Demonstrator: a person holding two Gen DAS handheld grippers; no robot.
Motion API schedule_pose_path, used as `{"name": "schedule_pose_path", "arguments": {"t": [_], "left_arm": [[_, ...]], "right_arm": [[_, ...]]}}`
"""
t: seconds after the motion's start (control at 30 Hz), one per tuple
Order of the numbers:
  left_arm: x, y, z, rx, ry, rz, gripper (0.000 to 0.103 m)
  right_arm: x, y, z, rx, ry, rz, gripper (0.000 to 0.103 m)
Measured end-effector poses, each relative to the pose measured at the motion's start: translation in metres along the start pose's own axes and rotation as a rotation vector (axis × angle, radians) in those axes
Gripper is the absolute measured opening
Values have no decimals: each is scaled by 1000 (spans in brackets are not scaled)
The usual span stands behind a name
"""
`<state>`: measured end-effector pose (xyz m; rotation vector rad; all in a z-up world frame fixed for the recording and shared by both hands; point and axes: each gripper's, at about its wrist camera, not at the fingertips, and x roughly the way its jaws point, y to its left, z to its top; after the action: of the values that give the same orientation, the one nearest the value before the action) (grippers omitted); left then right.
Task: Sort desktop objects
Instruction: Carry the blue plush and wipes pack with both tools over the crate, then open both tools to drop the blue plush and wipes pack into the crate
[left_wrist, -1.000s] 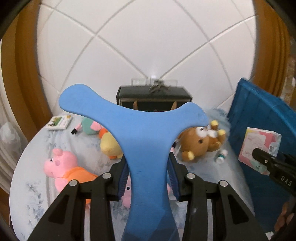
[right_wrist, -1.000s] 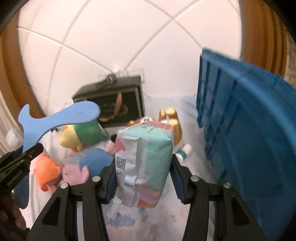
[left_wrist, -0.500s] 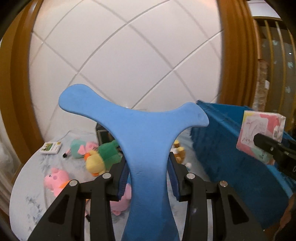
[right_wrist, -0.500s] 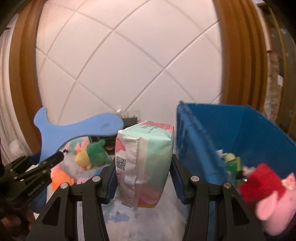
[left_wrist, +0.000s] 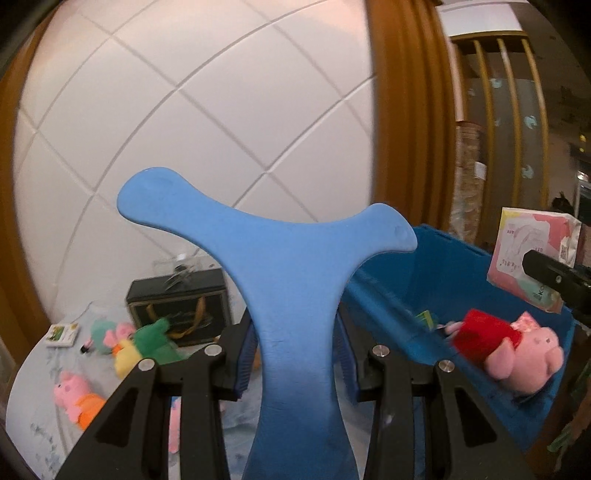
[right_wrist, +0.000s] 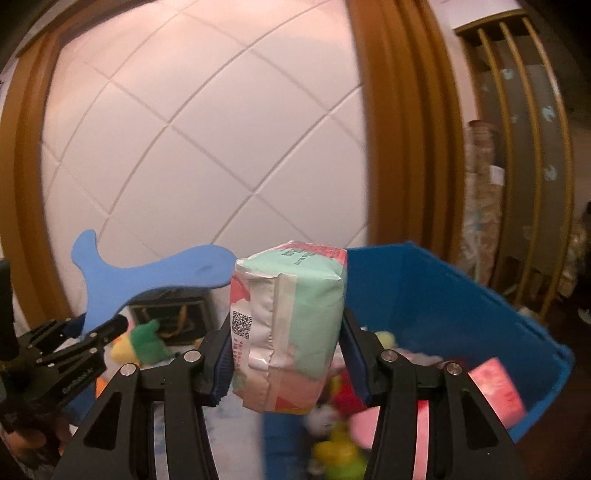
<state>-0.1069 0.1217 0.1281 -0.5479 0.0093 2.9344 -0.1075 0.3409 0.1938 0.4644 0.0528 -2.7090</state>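
My left gripper (left_wrist: 295, 354) is shut on a flat blue Y-shaped foam piece (left_wrist: 284, 266), held up in the air above the table; the piece also shows in the right wrist view (right_wrist: 147, 273). My right gripper (right_wrist: 288, 350) is shut on a pink and mint tissue pack (right_wrist: 291, 317), held above the near edge of the blue bin (right_wrist: 461, 295). In the left wrist view the tissue pack (left_wrist: 532, 254) hangs over the bin (left_wrist: 399, 291), which holds a pig plush in a red dress (left_wrist: 509, 343).
On the flowered table cloth (left_wrist: 37, 417) lie a pink pig plush (left_wrist: 74, 395), a green and yellow plush (left_wrist: 144, 343), a teal plush (left_wrist: 105, 330), a small card box (left_wrist: 62, 334) and a black box with gold handles (left_wrist: 181, 306). A tiled wall stands behind.
Both grippers have risen and swung right toward the blue bin with their loads. The bin's inside has come into view under the right gripper.
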Motion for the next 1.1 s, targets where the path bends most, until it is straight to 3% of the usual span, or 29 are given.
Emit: {"name": "schedule_pose_path", "arguments": {"t": [0.2, 0.47, 0.77, 0.93, 1.0, 1.07, 1.1], "left_arm": [[11, -62, 17, 30, -2, -81, 38], [44, -156, 34, 57, 75, -208, 38], [77, -209, 36, 44, 224, -226, 39], [83, -220, 36, 71, 247, -149, 40], [87, -222, 34, 78, 266, -121, 44], [92, -226, 33, 86, 279, -102, 66], [91, -227, 33, 90, 275, -96, 71]], "right_arm": [[-5, -64, -1, 43, -6, -72, 50], [6, -143, -10, 82, 29, -107, 50], [34, -196, -16, 81, 80, -78, 43], [46, -210, -23, 94, 110, -42, 43], [49, -211, -25, 94, 121, -32, 43], [51, -211, -28, 89, 134, -24, 43], [52, -211, -29, 87, 139, -22, 43]]}}
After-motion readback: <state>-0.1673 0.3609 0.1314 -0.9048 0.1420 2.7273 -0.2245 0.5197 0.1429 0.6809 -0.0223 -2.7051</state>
